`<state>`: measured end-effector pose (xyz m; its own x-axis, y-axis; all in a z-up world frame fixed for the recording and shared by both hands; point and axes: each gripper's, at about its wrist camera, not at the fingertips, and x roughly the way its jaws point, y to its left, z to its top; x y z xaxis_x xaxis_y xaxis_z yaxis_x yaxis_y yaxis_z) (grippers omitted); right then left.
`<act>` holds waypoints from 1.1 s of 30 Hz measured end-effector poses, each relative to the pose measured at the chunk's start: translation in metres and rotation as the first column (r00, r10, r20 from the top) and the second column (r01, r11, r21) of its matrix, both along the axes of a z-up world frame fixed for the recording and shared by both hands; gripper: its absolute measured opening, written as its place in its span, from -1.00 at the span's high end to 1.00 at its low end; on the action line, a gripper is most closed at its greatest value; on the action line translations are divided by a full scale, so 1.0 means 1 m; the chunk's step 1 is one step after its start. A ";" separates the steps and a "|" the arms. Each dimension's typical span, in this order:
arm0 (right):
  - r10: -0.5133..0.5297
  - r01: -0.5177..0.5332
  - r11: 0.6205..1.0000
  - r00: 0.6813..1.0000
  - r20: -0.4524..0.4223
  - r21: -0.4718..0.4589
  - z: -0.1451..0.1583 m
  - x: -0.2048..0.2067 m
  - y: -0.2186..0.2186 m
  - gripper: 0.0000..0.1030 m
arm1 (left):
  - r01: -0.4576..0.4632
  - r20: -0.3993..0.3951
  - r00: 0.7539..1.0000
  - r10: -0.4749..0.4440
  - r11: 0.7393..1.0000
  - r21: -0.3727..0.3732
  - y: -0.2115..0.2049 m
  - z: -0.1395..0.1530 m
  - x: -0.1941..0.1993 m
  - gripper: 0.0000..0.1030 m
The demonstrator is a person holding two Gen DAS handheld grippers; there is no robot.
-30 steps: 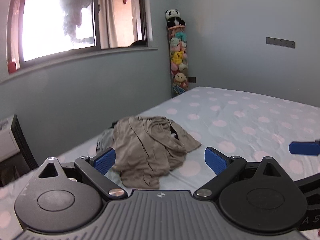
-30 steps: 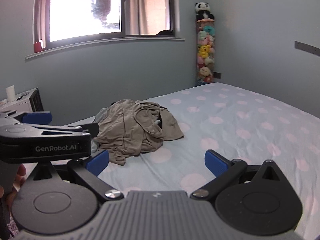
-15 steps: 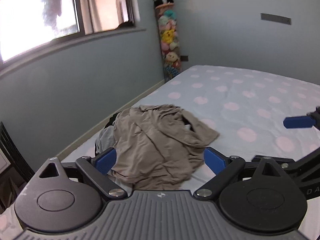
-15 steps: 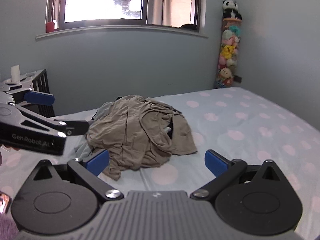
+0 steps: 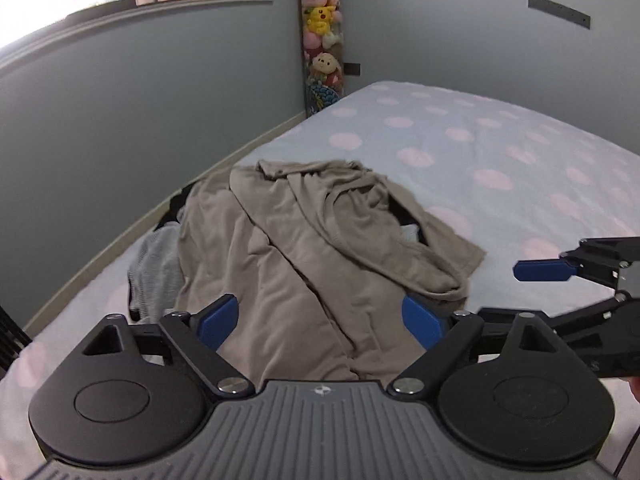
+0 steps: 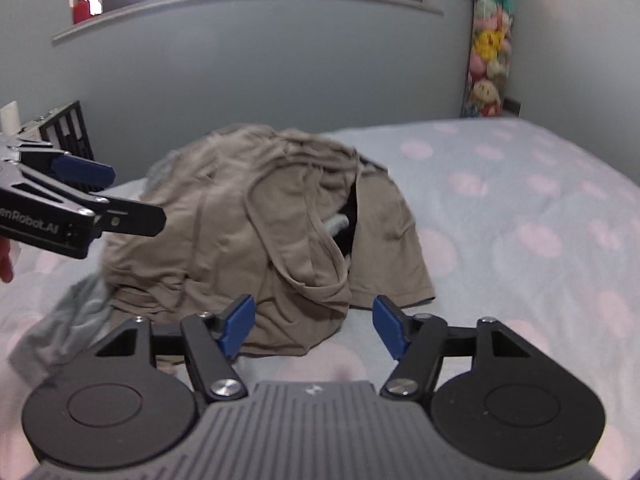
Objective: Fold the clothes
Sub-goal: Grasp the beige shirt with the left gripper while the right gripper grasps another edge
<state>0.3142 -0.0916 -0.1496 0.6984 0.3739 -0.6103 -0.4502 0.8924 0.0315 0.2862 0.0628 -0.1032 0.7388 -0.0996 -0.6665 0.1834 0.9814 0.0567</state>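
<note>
Lots of bare bed (image 5: 500, 148) on the right, easy to pass. Clothes pile (image 5: 304, 240) blocks the front; wall (image 5: 120, 120) close behind.

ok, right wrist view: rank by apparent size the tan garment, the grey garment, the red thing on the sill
1. tan garment
2. grey garment, mostly buried under the tan one, so true size unknown
3. red thing, far away, so it only looks smallest
</note>
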 end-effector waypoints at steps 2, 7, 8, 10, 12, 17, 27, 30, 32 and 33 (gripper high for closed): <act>0.001 -0.001 1.000 1.000 -0.015 0.001 -0.010 0.014 0.004 -0.22 | 0.000 -0.013 1.000 0.000 1.000 0.007 -0.001 -0.009 0.007 -0.55; 0.015 -0.015 1.000 0.999 -0.032 0.008 -0.025 0.037 0.014 0.50 | -0.014 -0.059 0.998 0.013 1.000 -0.017 0.001 -0.021 0.021 0.19; 0.019 -0.019 1.000 0.999 -0.028 0.009 -0.025 0.038 0.015 0.73 | -0.019 -0.060 0.998 0.018 1.000 -0.014 0.000 -0.021 0.021 0.30; 0.020 -0.020 1.000 1.000 -0.014 0.016 -0.021 0.036 0.015 0.85 | -0.025 -0.057 0.998 0.026 1.000 0.008 -0.003 -0.018 0.021 0.75; 0.009 -0.009 1.000 1.000 0.005 0.023 -0.011 0.031 0.012 0.86 | -0.025 -0.066 0.997 0.026 1.000 0.016 -0.008 -0.012 0.019 0.88; -0.060 0.056 0.997 0.995 0.085 0.052 0.032 0.001 -0.017 0.90 | -0.001 -0.054 0.999 0.000 1.000 -0.024 -0.025 0.019 -0.003 0.96; -0.198 0.174 0.977 0.955 0.223 0.122 0.100 -0.124 -0.088 0.92 | 0.153 -0.033 0.987 -0.160 0.975 -0.162 -0.096 0.079 -0.101 0.94; -0.273 0.244 0.959 0.932 0.239 0.144 0.110 -0.173 -0.123 0.92 | 0.192 -0.038 0.979 -0.201 0.965 -0.178 -0.119 0.088 -0.135 0.82; -0.324 0.292 0.942 0.920 0.223 0.163 0.114 -0.206 -0.148 0.91 | 0.215 -0.040 0.974 -0.225 0.960 -0.180 -0.137 0.093 -0.156 0.75; -0.351 0.318 0.932 0.913 0.208 0.177 0.116 -0.222 -0.162 0.91 | 0.232 -0.039 0.969 -0.243 0.955 -0.184 -0.148 0.095 -0.165 0.71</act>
<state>0.0925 -0.2539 -0.0334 0.9127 0.1613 -0.3754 -0.1355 0.9863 0.0944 0.1207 -0.0851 -0.0087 0.6383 -0.3875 -0.6652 0.4101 0.9024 -0.1322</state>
